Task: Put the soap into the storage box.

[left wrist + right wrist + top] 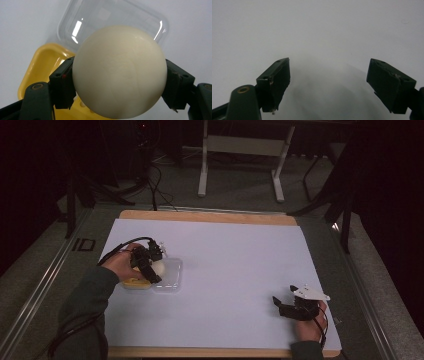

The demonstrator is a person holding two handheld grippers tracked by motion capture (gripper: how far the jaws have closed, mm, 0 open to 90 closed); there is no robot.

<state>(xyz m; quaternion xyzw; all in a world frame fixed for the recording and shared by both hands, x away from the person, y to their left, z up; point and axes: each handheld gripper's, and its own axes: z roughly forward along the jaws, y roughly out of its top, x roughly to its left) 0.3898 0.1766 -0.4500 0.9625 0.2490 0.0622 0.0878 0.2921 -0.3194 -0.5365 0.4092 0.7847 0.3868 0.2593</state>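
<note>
Left claw [120, 82] around seemingly round ball [119, 71]

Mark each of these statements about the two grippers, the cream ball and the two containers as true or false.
1. The left gripper grips a smooth cream-white ball. True.
2. The right gripper holds a small yellow plastic tray. False: its jaws stand open with nothing between them, above the white table sheet.
3. A clear plastic container lies beside the yellow plastic tray. True.
4. The cream-white ball rests inside the clear container. False: it is held between the left gripper's jaws, above both containers.
</note>
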